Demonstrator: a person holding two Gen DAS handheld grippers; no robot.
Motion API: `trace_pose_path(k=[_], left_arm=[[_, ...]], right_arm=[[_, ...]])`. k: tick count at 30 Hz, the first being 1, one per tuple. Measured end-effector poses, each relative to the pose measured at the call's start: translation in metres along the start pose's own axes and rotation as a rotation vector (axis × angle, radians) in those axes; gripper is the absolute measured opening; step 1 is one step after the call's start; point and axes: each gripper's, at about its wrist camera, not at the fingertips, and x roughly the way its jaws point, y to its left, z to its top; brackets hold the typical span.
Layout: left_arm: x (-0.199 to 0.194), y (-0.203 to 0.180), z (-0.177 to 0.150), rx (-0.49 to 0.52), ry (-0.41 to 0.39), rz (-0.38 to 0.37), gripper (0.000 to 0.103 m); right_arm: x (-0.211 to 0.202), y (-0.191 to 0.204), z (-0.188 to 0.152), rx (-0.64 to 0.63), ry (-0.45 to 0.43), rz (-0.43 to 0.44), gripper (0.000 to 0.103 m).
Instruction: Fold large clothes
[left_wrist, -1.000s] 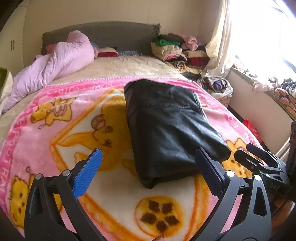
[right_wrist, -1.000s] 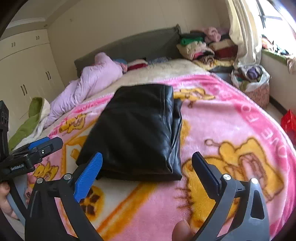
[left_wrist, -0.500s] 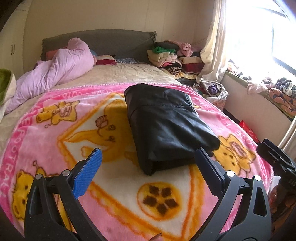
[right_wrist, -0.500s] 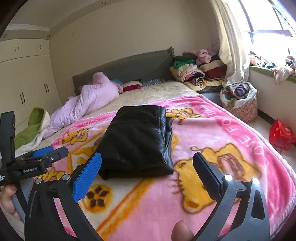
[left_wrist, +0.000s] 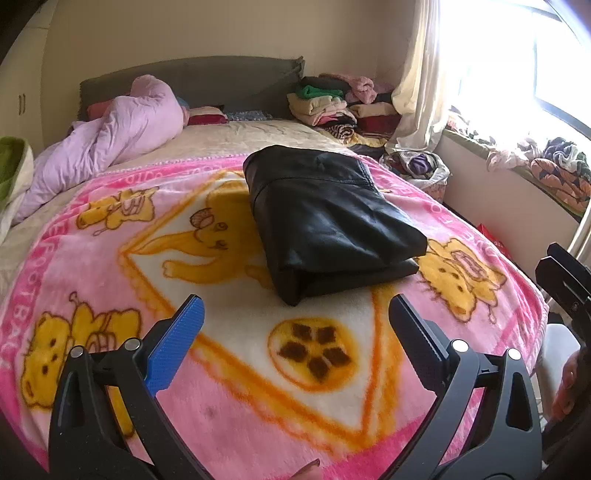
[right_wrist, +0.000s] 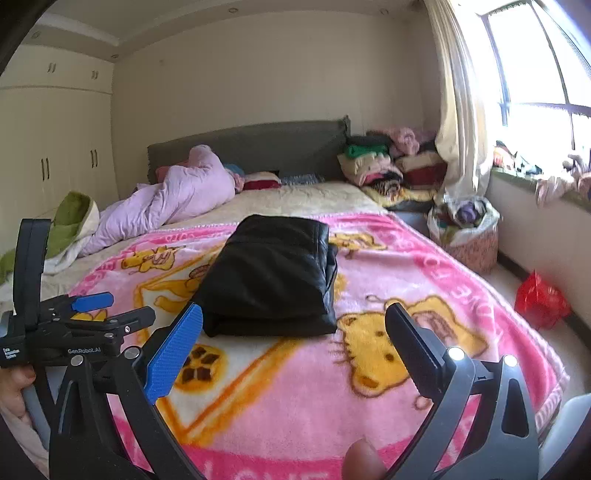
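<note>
At the far left of the right wrist view we see the cream wardrobe (right_wrist: 55, 155) along the wall, and near it a green and white cover (right_wrist: 70, 225) at the edge of the bed. Next comes a lilac duvet (right_wrist: 173, 199), bunched up near the grey headboard (right_wrist: 251, 147).

Lower in this view, our left gripper (right_wrist: 107, 308) hangs above the near left corner of the bed. From this side we cannot tell its state, but in the left wrist view the same left gripper (left_wrist: 295, 325) has its fingers (left_wrist: 177, 343) spread wide, with nothing between them.

In the middle of the bed lies the pink cartoon blanket (right_wrist: 388, 266), and on it rests the black garment (right_wrist: 273, 280), folded into a thick rectangle. In the left wrist view the black garment (left_wrist: 325, 218) shows its stacked layers at the near edge, and it lies flat on the pink cartoon blanket (left_wrist: 96, 243). Both grippers are well apart from it.

Our right gripper (right_wrist: 293, 328) is also open, one blue finger and one black finger wide apart over the blanket, and it holds nothing.

To the right, a pile of folded clothes (right_wrist: 388, 166) stands beside the headboard. Then we see the cream curtain (right_wrist: 458, 103), a full basket (right_wrist: 465, 232) on the floor, a red bag (right_wrist: 539, 299), and the bright window (right_wrist: 543, 66).
</note>
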Motion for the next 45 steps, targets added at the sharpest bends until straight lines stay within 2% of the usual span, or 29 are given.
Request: trace_pose_path(k=[9,23,31,34,39,45], left_arm=[[-0.014,-0.005,-0.015,-0.003,-0.027,0.020,0.094],[-0.021,-0.013,-0.039,-0.019,-0.016,0.058,0.094],[-0.005,-0.006,-0.048,-0.045,0.019,0.115,0.094],[0.003,0.000,-0.048,-0.068,0.038,0.115,0.094],[0.011,0.003,-0.051,-0.076,0.072,0.138,0.094],[0.010,0.002,-0.051,-0.074,0.071,0.138,0.094]], right_arm=[[-0.004,0.000,-0.008,0.008,-0.004,0.025,0.099],[-0.008,-0.005,-0.032,0.009,0.014,0.035,0.099],[0.013,-0.005,-0.060,0.042,0.111,0.022,0.099],[0.023,-0.004,-0.066,0.033,0.144,0.005,0.099],[0.032,-0.004,-0.070,0.014,0.176,-0.020,0.099],[0.036,-0.006,-0.071,0.025,0.194,-0.022,0.099]])
